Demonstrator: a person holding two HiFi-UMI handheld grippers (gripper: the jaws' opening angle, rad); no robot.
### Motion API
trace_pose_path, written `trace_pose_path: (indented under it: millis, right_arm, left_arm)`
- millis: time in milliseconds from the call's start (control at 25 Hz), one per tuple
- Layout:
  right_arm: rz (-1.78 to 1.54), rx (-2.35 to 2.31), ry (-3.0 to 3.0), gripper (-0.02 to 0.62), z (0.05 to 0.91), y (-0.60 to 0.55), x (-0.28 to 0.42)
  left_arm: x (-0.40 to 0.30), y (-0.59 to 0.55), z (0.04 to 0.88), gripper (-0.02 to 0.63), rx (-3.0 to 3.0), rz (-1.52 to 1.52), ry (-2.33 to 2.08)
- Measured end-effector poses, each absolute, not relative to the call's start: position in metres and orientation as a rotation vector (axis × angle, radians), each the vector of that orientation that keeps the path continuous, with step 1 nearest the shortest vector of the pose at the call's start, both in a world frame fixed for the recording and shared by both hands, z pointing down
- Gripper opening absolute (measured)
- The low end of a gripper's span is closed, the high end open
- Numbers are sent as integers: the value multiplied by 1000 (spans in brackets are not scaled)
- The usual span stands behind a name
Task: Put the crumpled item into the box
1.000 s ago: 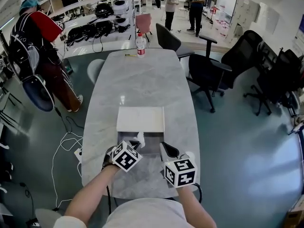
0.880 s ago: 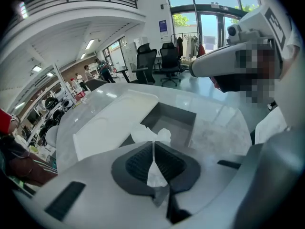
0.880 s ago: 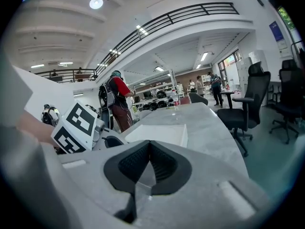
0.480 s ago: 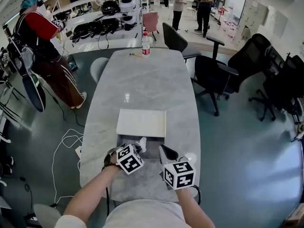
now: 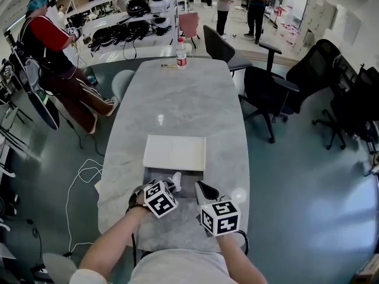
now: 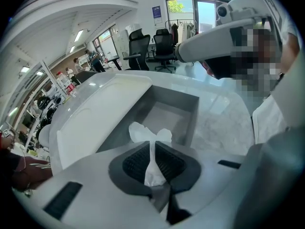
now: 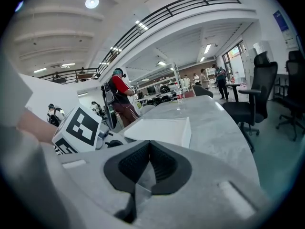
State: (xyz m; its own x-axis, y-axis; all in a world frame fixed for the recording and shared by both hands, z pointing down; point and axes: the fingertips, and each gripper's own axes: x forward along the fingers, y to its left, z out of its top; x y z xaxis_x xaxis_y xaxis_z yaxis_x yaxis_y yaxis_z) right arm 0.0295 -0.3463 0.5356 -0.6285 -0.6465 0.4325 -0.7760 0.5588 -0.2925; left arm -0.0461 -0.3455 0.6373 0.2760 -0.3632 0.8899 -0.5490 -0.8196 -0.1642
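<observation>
Low in the frame's centre, the crumpled item (image 6: 150,135) is pinched by the left gripper (image 6: 153,151) at the near edge of the box (image 6: 167,118). The jaws of the right gripper (image 7: 148,159) are pressed together, empty. If released early (tissue is light), the item could be dropped outside.

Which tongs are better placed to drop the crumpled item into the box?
Left. The left tongs are shut on the crumpled tissue, held over the open gray box. The right tongs are shut and hold nothing.
</observation>
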Motion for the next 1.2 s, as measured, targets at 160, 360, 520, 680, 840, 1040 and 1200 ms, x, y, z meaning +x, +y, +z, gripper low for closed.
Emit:
trace_pose_path:
  millis: [160,360,520,680,840,1040,1200]
  right_arm:
    - [675,1188,-2518,5,534,-345,31]
    - [678,1196,-2518,5,535,-342,33]
    - [676,1203,-2525,5,534,-340,32]
    - [674,1209,-2526,5,531,-336,30]
    - [664,1225,-2525,5,525,-328,25]
    - [646,1233,-2522,5,518,-313,17]
    - [618,1239,-2523,5,505,-300,9]
  left_arm:
    - [-48,-344,636,20,2355,1574,-867]
    - [-48,-344,632,21,2343,1524,-887]
    - [-49,-343,628,80,2336,1498,-907]
    - [-53,-343,621,100,2340,1475,-936]
    - [-62,-339,608,100,2363,1443,-986]
    - [-69,-327,585,98,2386,1277,-1087]
    - [-74,-314,557,98,2408,1055,-1176]
